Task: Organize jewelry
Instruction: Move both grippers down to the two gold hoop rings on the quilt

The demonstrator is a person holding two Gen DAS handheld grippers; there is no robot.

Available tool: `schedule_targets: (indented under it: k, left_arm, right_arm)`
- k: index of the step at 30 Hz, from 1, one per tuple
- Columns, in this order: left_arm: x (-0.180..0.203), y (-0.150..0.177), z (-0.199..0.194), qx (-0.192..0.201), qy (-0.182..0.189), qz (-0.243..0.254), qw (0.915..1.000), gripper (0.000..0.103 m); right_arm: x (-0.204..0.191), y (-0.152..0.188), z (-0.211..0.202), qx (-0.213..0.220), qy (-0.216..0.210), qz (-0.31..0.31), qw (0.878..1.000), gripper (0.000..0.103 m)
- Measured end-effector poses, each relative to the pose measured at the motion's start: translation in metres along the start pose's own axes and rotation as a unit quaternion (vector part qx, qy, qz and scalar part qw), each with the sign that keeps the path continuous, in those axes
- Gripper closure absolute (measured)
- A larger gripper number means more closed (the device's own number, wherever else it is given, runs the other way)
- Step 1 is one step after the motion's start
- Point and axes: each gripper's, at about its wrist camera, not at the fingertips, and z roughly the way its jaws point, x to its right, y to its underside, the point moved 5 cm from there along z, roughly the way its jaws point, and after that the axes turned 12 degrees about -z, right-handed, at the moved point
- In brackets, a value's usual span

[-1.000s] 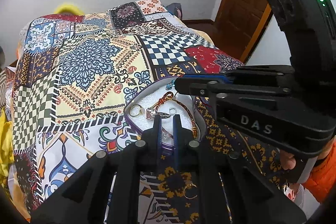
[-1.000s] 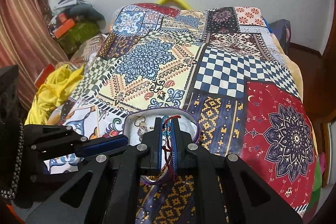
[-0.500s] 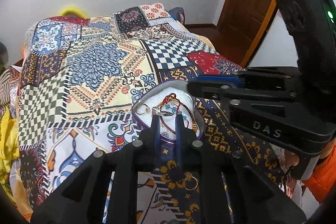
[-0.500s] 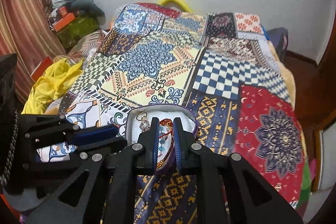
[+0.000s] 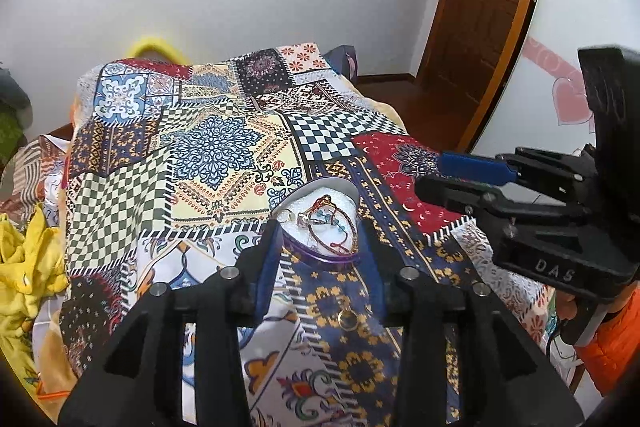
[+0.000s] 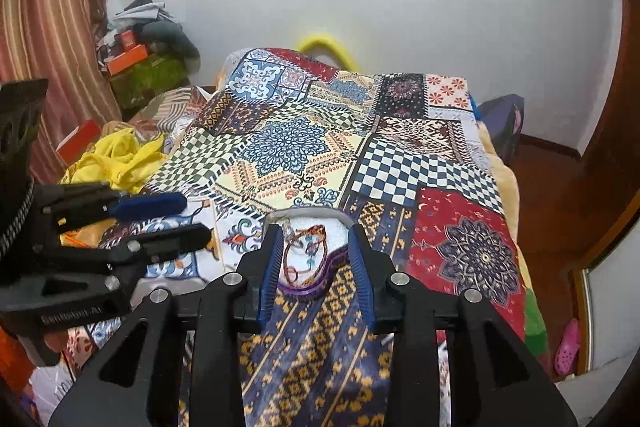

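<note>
A heart-shaped purple jewelry box (image 5: 320, 251) with a white lining lies open on the patchwork bedspread (image 5: 224, 155), near the foot end of the bed. Inside it rests a small tangle of pieces: a red corded bracelet (image 5: 340, 223), a plain ring (image 5: 283, 215) at the left side of the lining, a silvery piece just beside that ring, and some turquoise beads, too small to sort out further. From the right wrist view the same box (image 6: 308, 263) shows its contents heaped toward the near left of the lining.

The left tongs (image 5: 320, 259) stand wide apart and empty, their blue-padded fingers framing the box without touching it. The right tongs (image 6: 316, 263) are likewise spread and hold nothing, hovering above the near rim of the box.

One gold ring (image 5: 347, 319) lies loose on the navy and yellow panel of the bedspread, on the near side of the box and apart from it, between the fingers of the left tongs in that view. It is not clearly visible in the right wrist view.

As a judgement, the task looks mostly done: the bulk of the jewelry already sits in the box, and what is left, so far as these views show, is to collect the loose gold ring and put it in with the rest. No lid is in sight, so closing cannot be judged.
</note>
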Motion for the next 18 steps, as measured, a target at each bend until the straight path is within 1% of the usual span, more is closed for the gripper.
schedule_targets:
  k: [3, 5, 9, 12, 15, 18]
  left_arm:
    - [0.001, 0.005, -0.01, 0.003, -0.001, 0.001, 1.0, 0.057]
    - [0.001, 0.011, -0.014, 0.0, -0.003, 0.003, 1.0, 0.057]
    - [-0.001, 0.026, -0.015, -0.013, -0.009, 0.004, 0.9999, 0.057]
    - [-0.005, 0.039, -0.013, -0.025, -0.011, 0.0, 0.9996, 0.057]
    - [-0.01, 0.051, -0.007, -0.041, -0.014, -0.004, 0.9991, 0.057]
    - [-0.014, 0.062, 0.0, -0.055, -0.018, -0.007, 0.9983, 0.057]
  right_arm:
    - [-0.008, 0.01, -0.004, -0.006, 0.004, -0.009, 1.0, 0.069]
    - [-0.013, 0.019, -0.003, -0.013, 0.003, -0.012, 1.0, 0.069]
    - [-0.022, 0.037, 0.004, -0.035, -0.007, -0.012, 0.999, 0.069]
    - [-0.029, 0.053, 0.016, -0.059, -0.015, -0.013, 0.998, 0.069]
    - [-0.037, 0.067, 0.03, -0.083, -0.027, -0.015, 0.996, 0.069]
    - [-0.042, 0.076, 0.039, -0.098, -0.032, -0.018, 0.994, 0.069]
